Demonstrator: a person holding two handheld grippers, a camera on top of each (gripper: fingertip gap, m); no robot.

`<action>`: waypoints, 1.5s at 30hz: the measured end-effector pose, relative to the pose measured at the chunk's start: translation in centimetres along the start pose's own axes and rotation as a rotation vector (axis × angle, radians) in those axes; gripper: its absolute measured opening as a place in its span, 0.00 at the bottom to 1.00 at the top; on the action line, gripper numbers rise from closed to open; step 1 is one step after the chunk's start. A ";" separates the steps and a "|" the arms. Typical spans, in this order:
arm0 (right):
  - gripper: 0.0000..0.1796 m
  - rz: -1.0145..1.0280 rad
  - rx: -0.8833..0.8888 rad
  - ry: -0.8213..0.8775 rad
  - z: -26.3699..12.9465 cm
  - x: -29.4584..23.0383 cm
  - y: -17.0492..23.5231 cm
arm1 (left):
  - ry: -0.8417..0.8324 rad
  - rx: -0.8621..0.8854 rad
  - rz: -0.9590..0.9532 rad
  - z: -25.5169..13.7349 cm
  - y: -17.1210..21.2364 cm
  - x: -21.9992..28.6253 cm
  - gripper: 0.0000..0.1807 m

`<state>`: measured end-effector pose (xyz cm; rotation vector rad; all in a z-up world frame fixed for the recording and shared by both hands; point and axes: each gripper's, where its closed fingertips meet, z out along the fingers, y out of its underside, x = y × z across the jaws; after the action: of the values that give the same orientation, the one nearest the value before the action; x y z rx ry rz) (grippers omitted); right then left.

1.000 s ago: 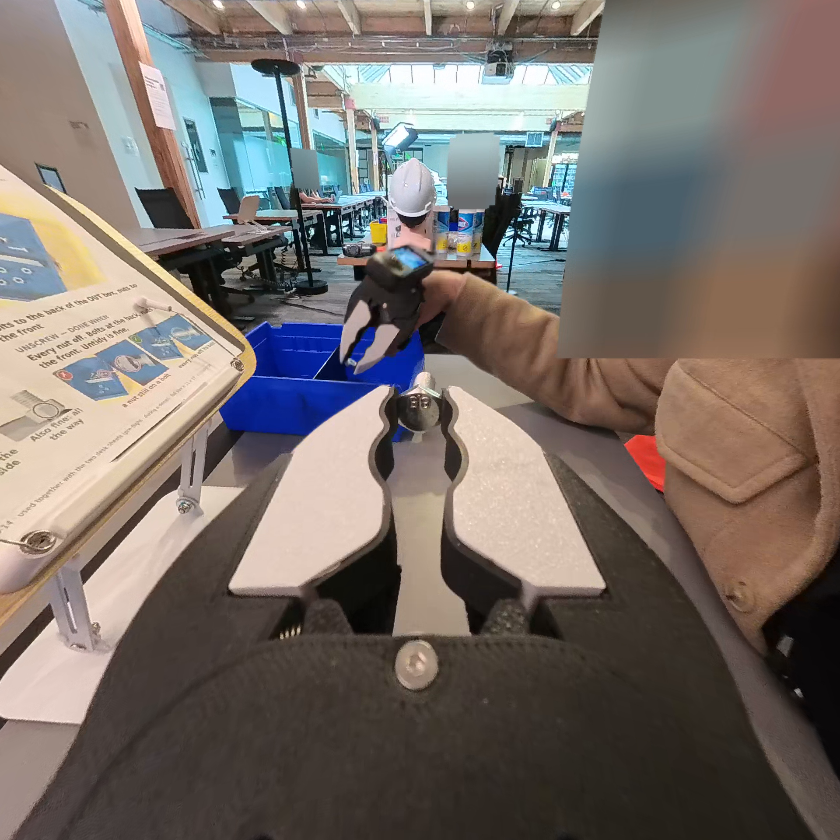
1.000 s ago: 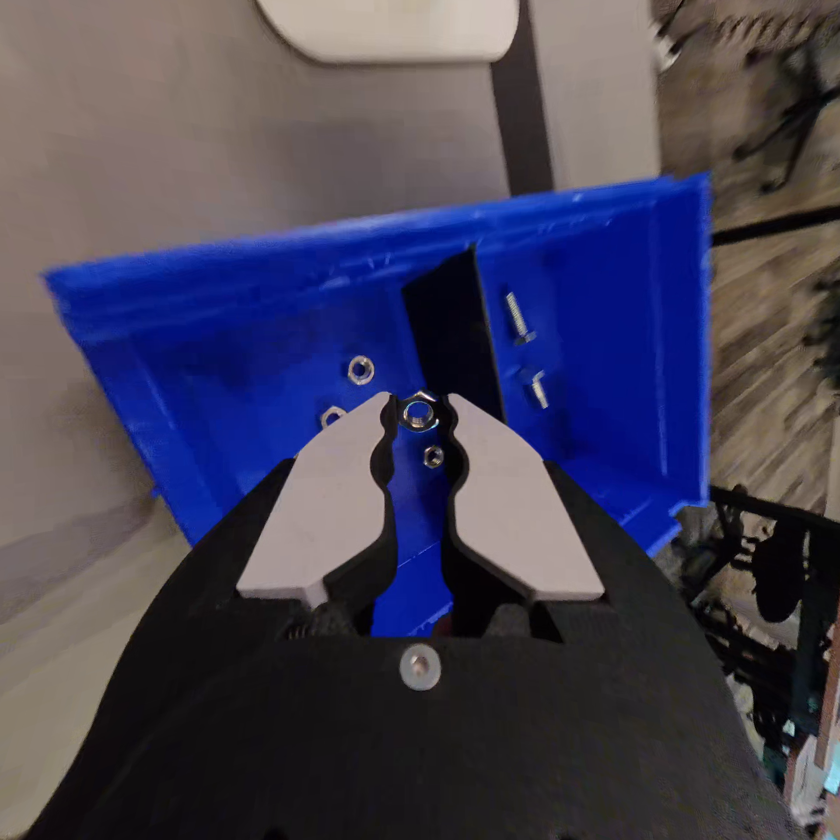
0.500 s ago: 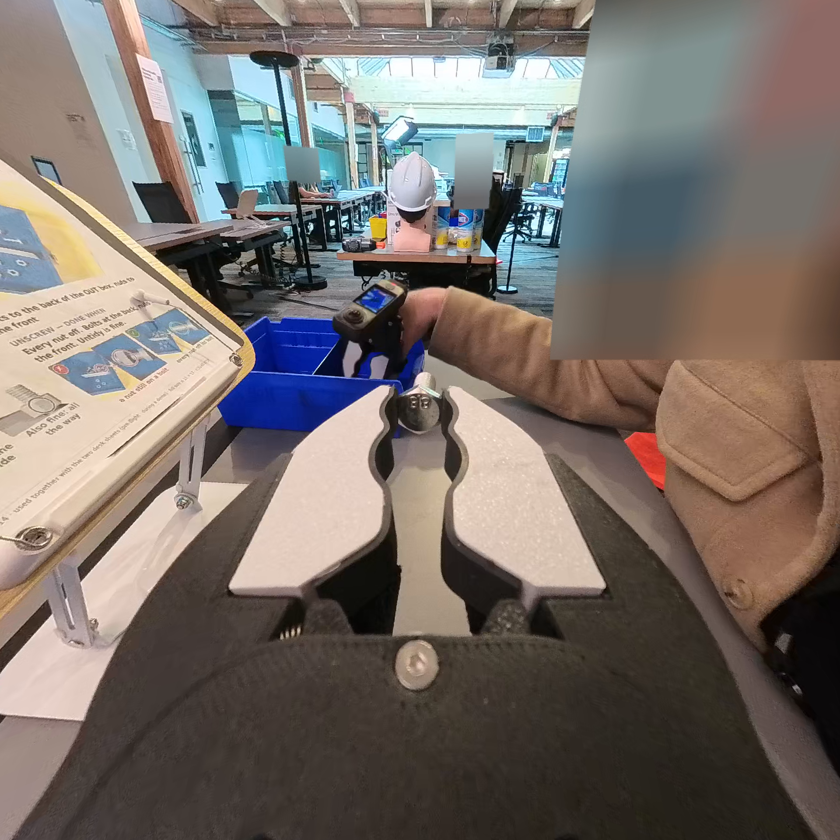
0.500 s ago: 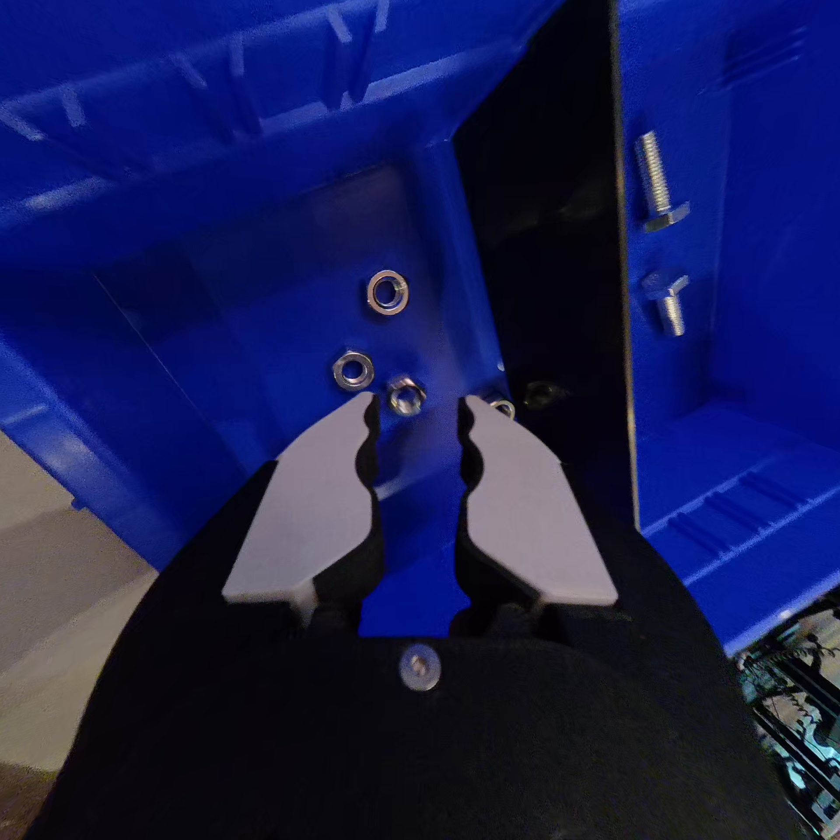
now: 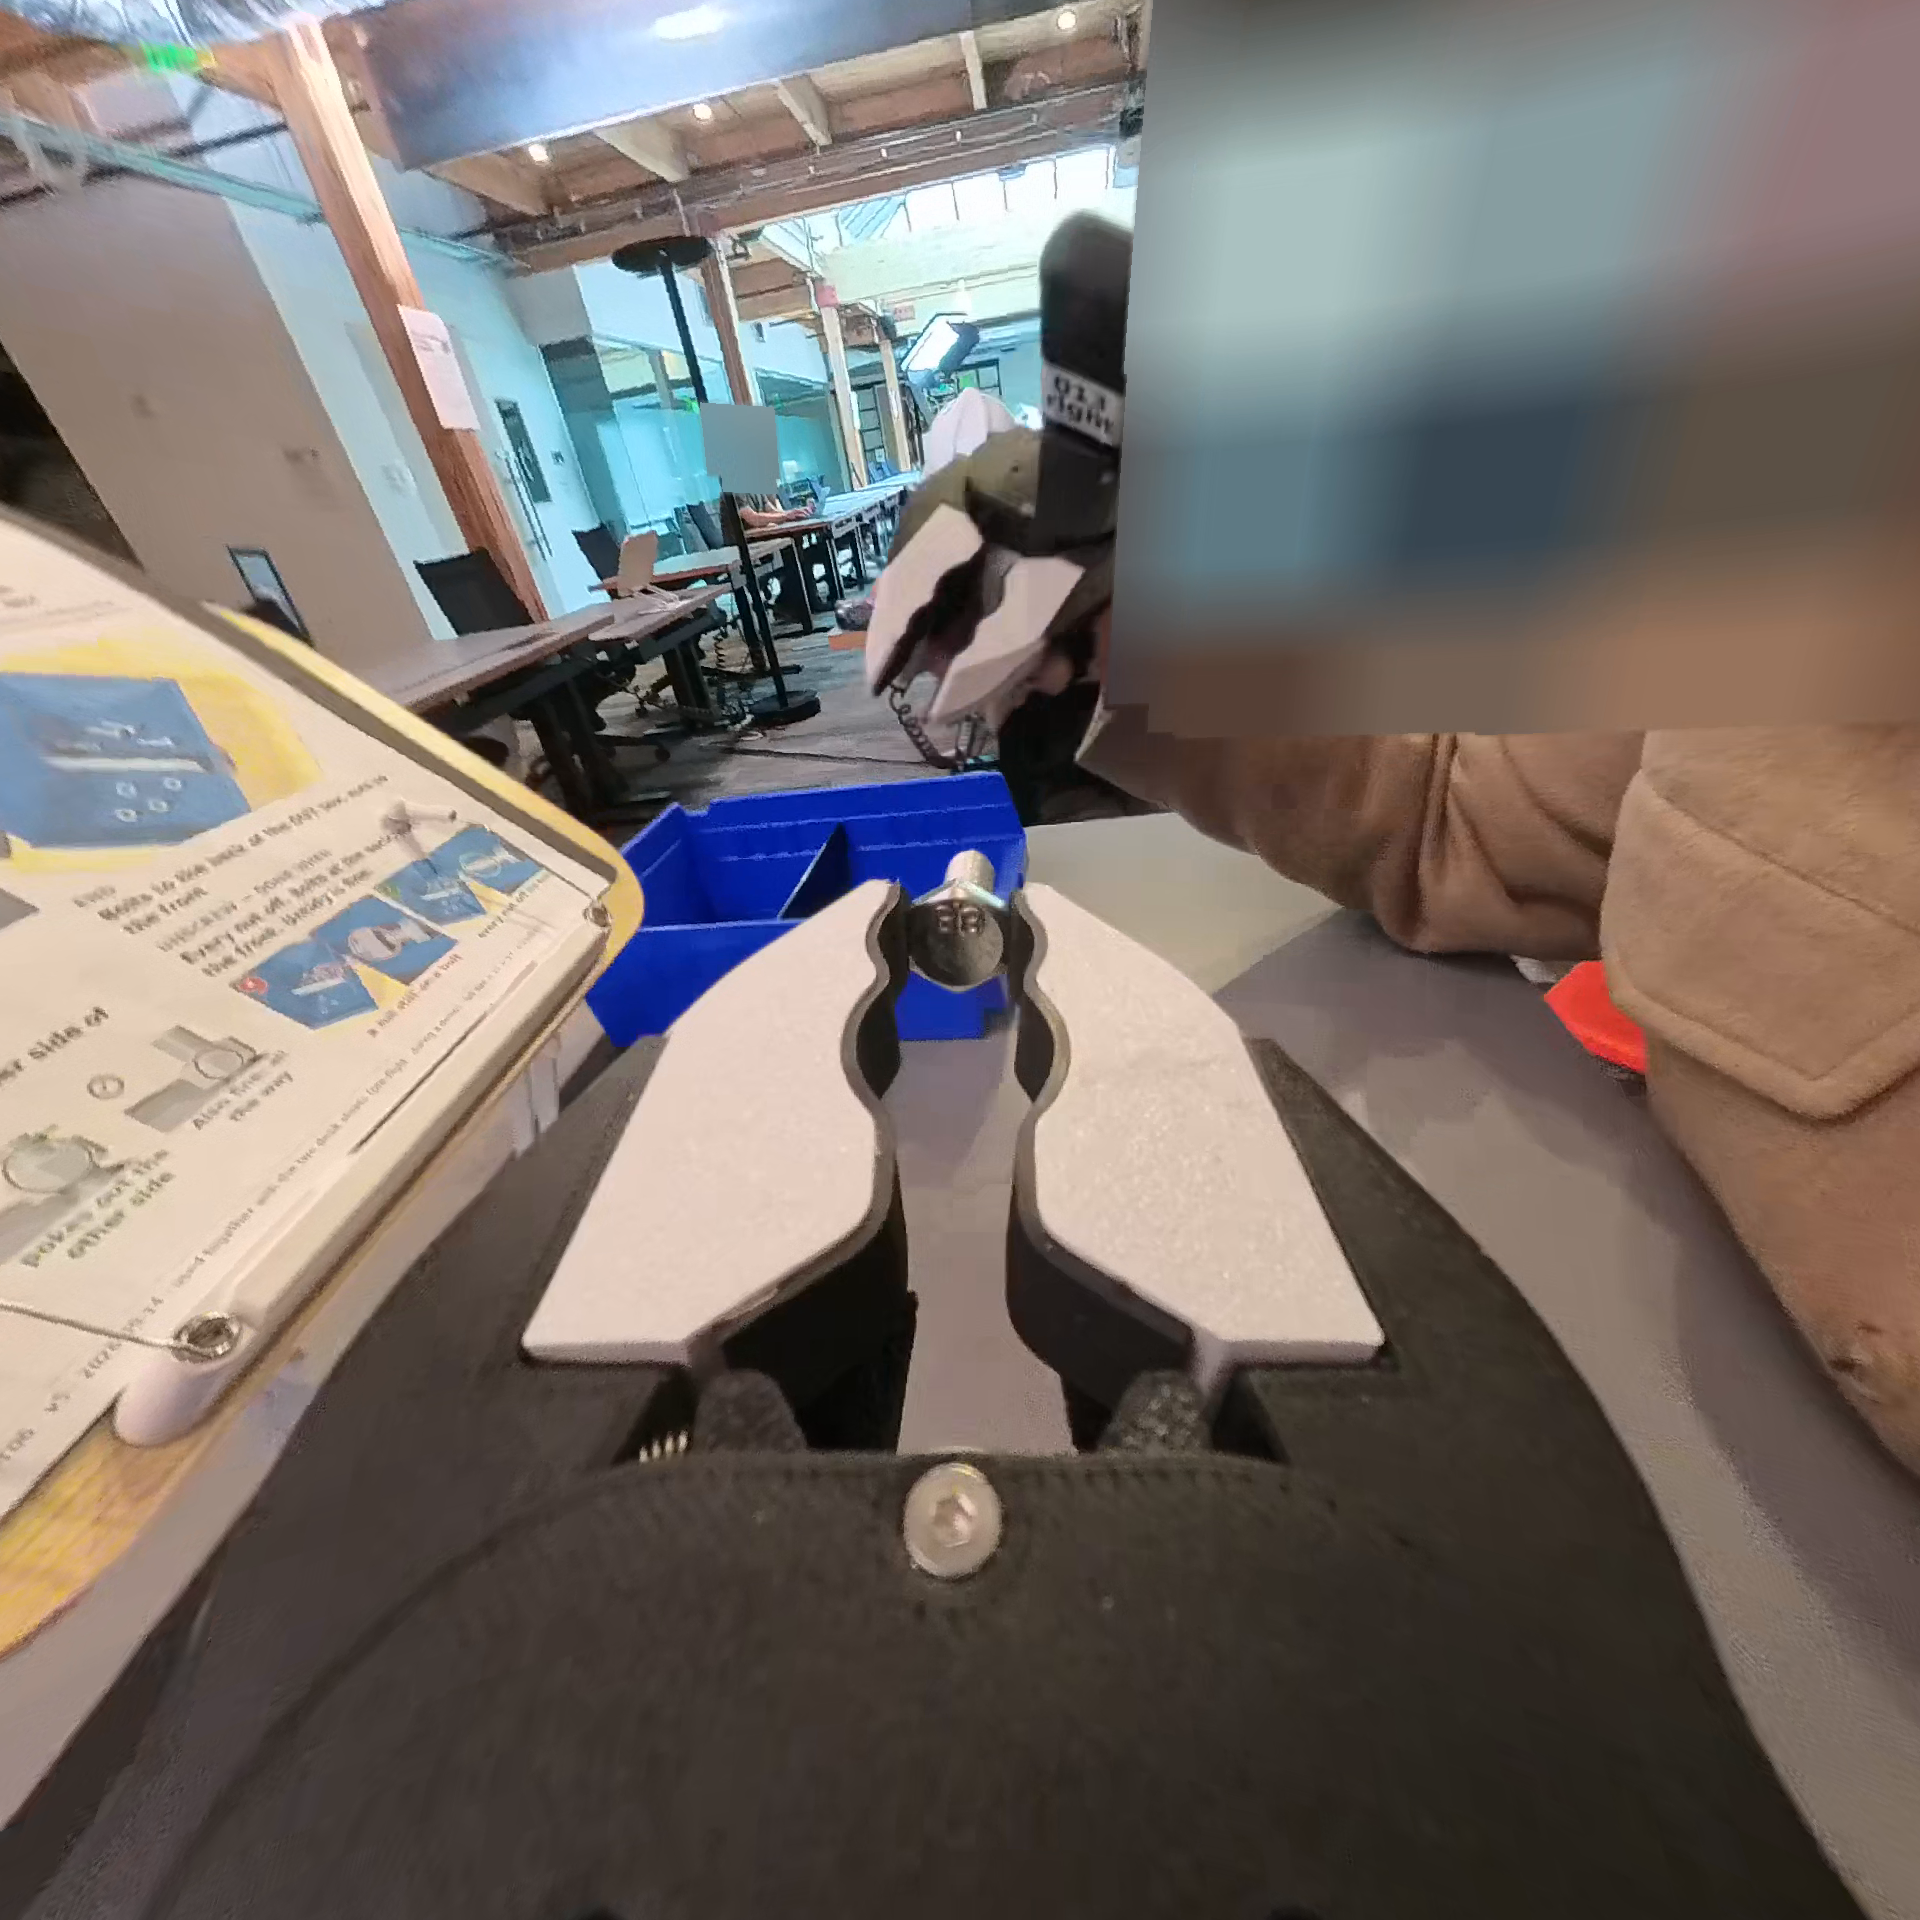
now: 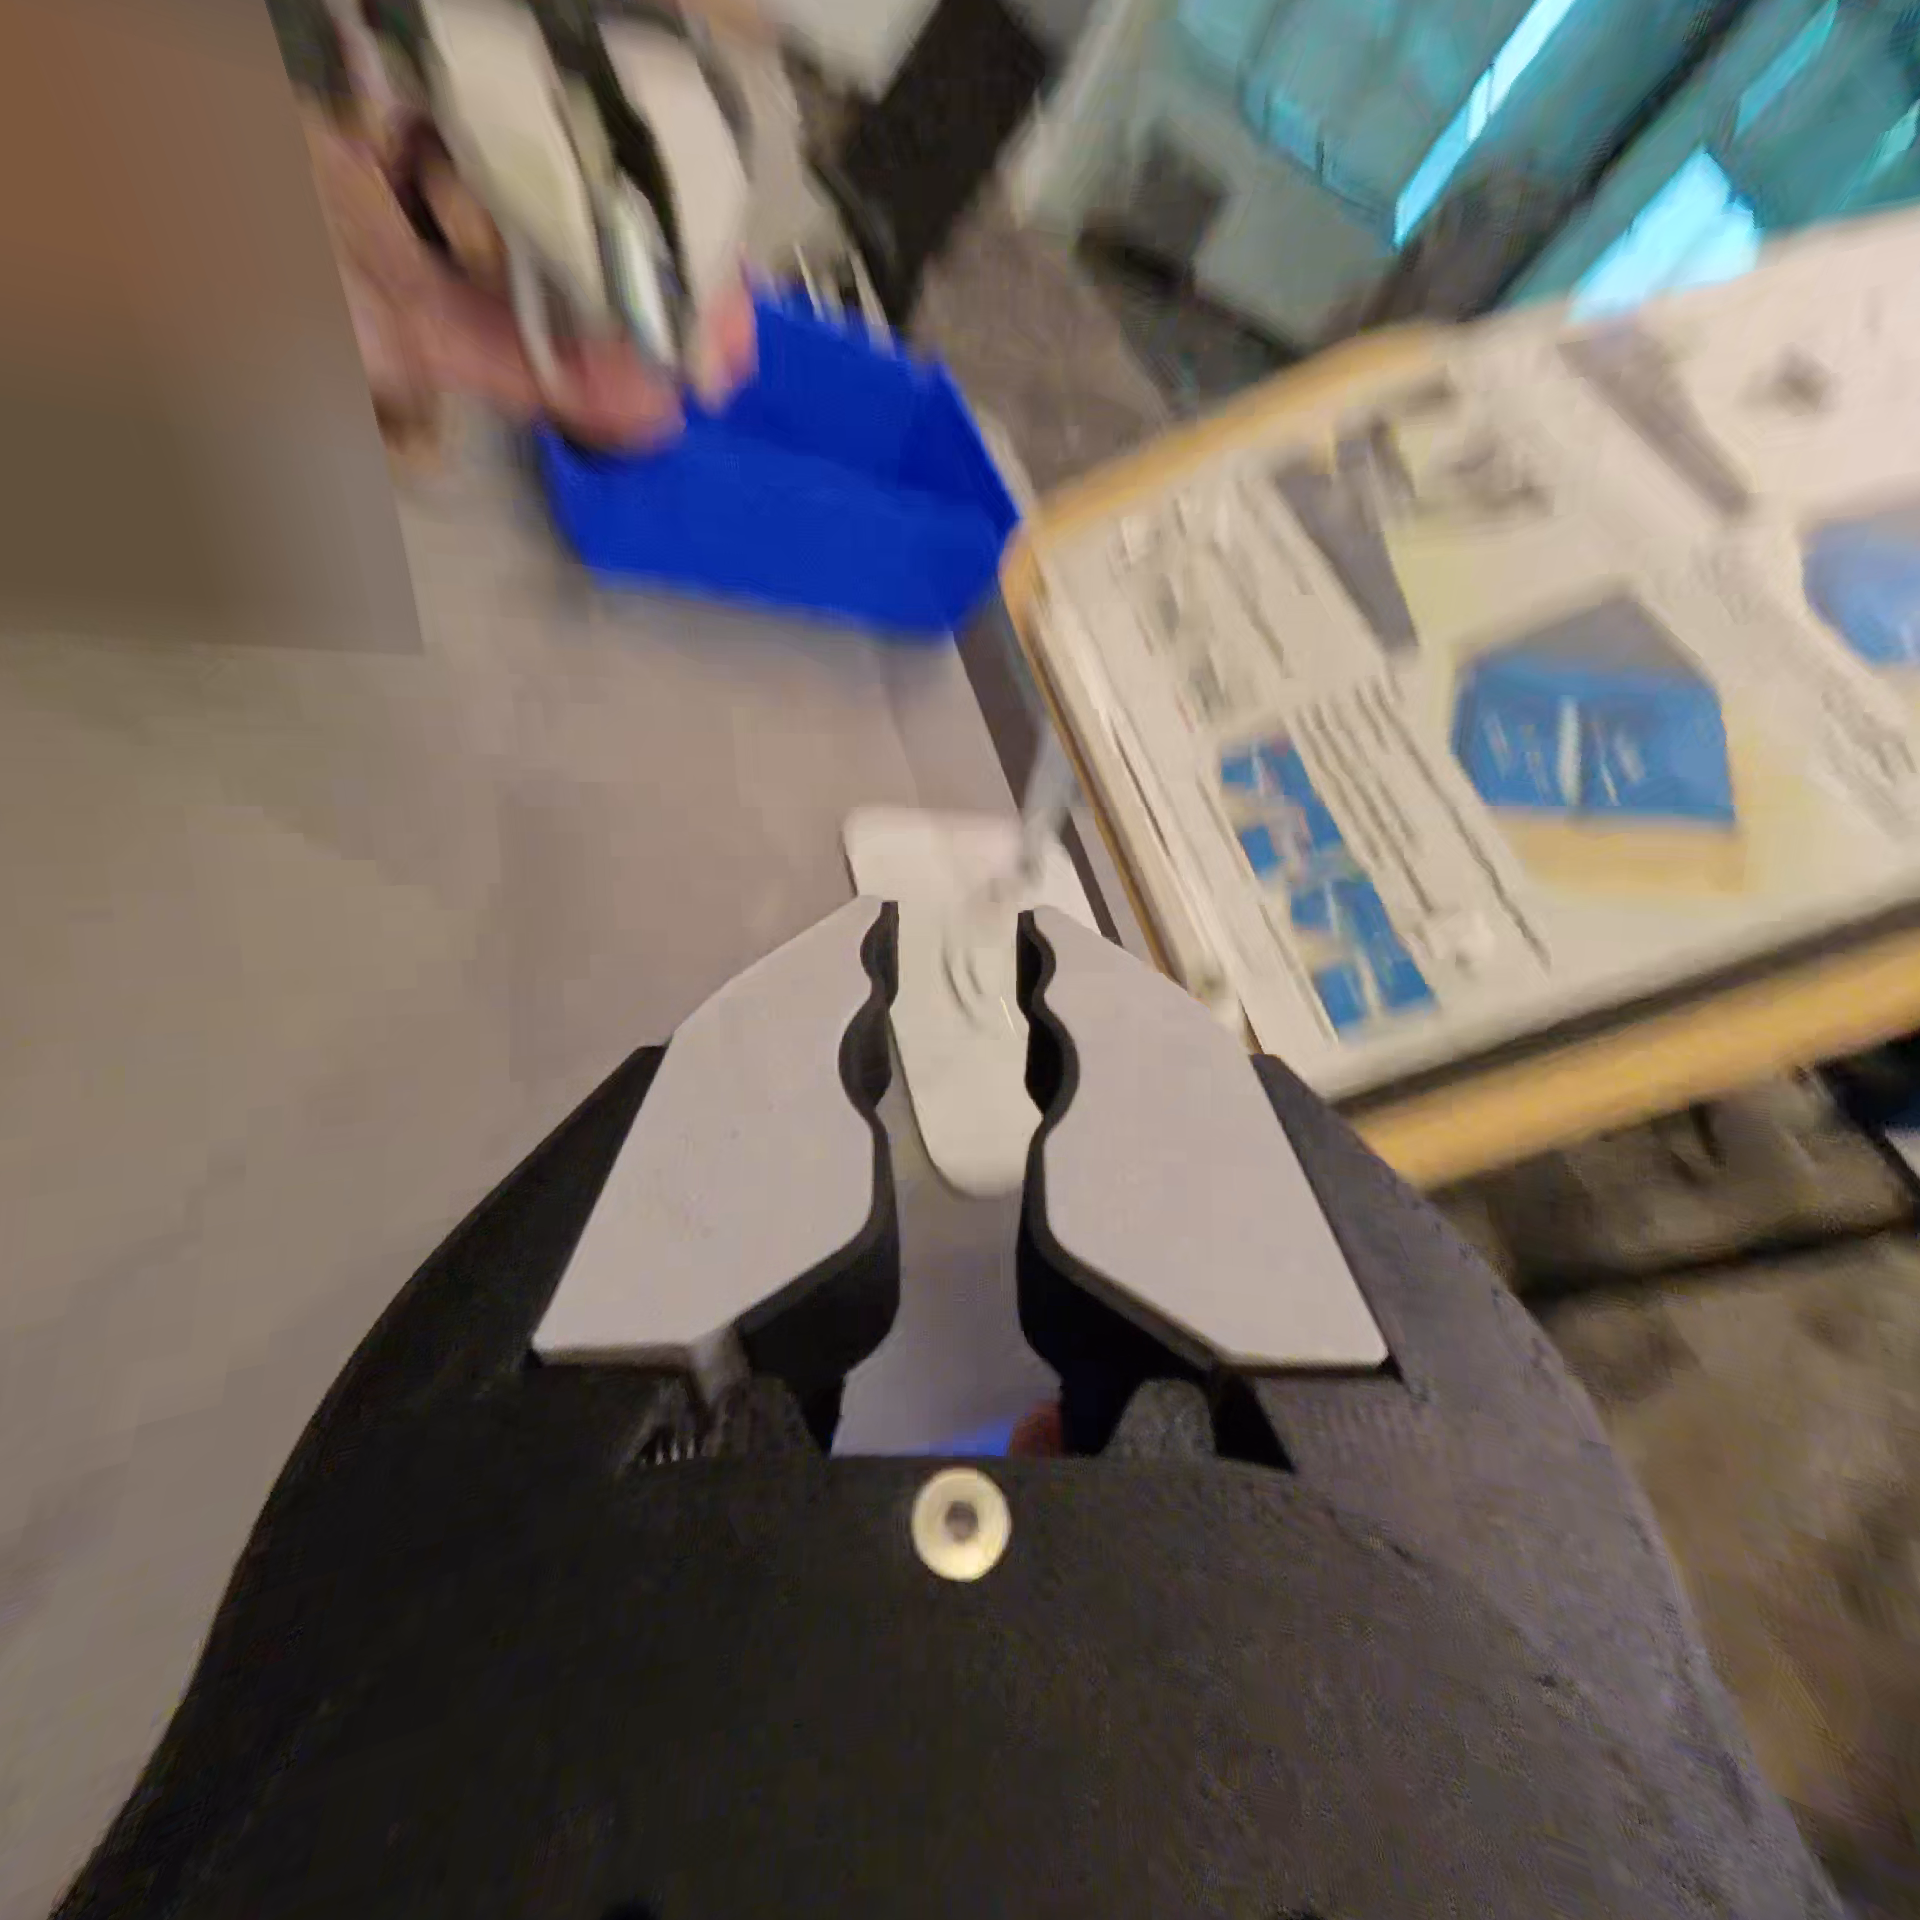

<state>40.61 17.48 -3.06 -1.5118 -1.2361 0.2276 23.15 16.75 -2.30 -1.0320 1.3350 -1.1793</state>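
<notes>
While the left gripper (image 5: 956, 920) clamps a silver bolt (image 5: 957, 928) by its head, the blue bin (image 5: 831, 894) sits on the counter (image 5: 1455, 1122) just beyond; the right gripper (image 6: 954, 914), parted and empty, hangs above the counter.

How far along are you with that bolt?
In hand: the left gripper is shut on a bolt near the blue bin. The right gripper is open and empty, above the bin. Done or left: cannot tell; the bin's inside is hidden.
</notes>
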 end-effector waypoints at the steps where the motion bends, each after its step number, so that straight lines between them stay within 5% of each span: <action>1: 0.11 0.031 0.105 -0.041 0.9 -1.2 -2.4 | -0.004 -0.002 0.027 0.1 -0.1 0.2 0.09; 8: 0.12 0.307 0.422 -0.460 6.6 -8.4 -8.5 | -0.012 -0.095 0.200 1.4 0.3 1.8 0.09; 25: 0.05 0.410 0.498 -0.612 9.4 -10.1 -9.5 | 0.000 -0.115 0.314 1.8 0.4 2.9 0.09; 30: 0.05 0.359 0.478 -0.565 9.4 -9.9 -9.3 | -0.024 -0.128 0.341 1.9 0.6 2.7 0.10; 35: 0.05 0.310 0.473 -0.466 8.1 -8.0 -9.3 | -0.104 -0.090 0.343 1.0 -0.8 1.5 0.24; 37: 0.05 0.263 0.451 -0.380 7.2 -6.4 -9.0 | -0.100 -0.082 0.349 0.4 -1.2 1.6 0.17; 39: 0.05 0.200 0.406 -0.252 6.0 -4.1 -8.3 | -0.114 -0.089 0.378 -0.3 -1.5 1.4 0.00; 45: 0.05 0.070 0.173 0.238 0.3 5.9 -2.6 | -0.192 -0.070 0.335 -1.9 -2.6 -0.1 0.00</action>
<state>41.50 21.87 1.61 -1.3893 -0.9518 0.1899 21.16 16.65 0.28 -0.9031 1.3414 -0.7697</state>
